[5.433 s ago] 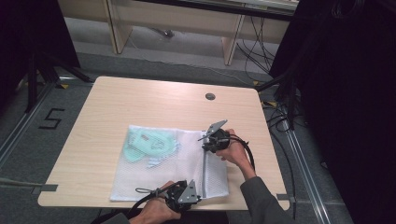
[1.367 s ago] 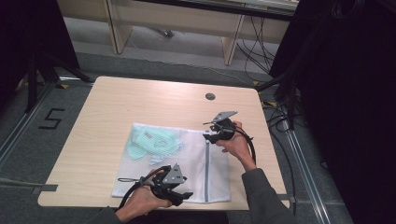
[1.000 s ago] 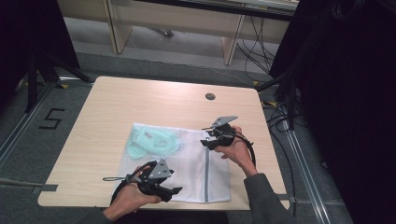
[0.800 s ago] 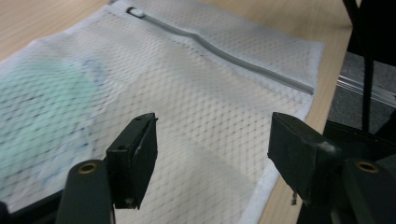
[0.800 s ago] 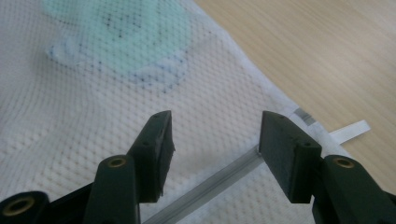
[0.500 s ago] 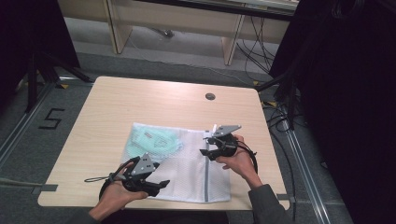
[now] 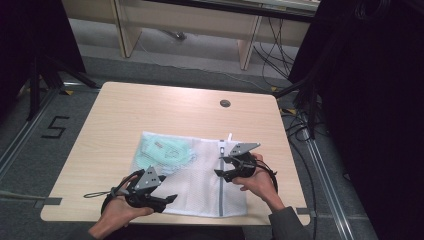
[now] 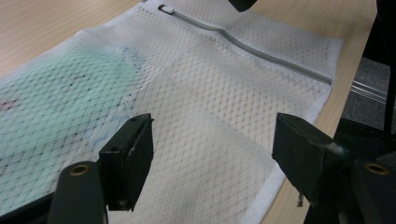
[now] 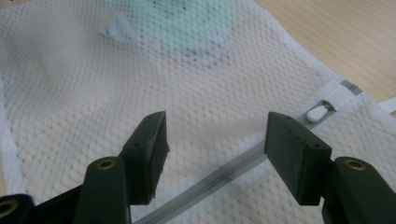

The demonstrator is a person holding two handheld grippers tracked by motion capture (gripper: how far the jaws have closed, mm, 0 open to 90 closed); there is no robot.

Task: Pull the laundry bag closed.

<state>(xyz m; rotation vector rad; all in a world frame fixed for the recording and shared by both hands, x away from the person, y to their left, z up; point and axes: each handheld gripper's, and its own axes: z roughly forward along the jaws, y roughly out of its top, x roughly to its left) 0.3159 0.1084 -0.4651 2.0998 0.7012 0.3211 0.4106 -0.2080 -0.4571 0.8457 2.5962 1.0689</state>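
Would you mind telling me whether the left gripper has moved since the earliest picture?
Yes. The left gripper has shifted left along the table's near edge, from near the zip to the mesh bag's left corner; its open jaws have just been widening.

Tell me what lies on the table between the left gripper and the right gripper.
In the high view, white mesh of the laundry bag spans the stretch between the left gripper and the right gripper; the bag's grey zipper runs just beside the right one.
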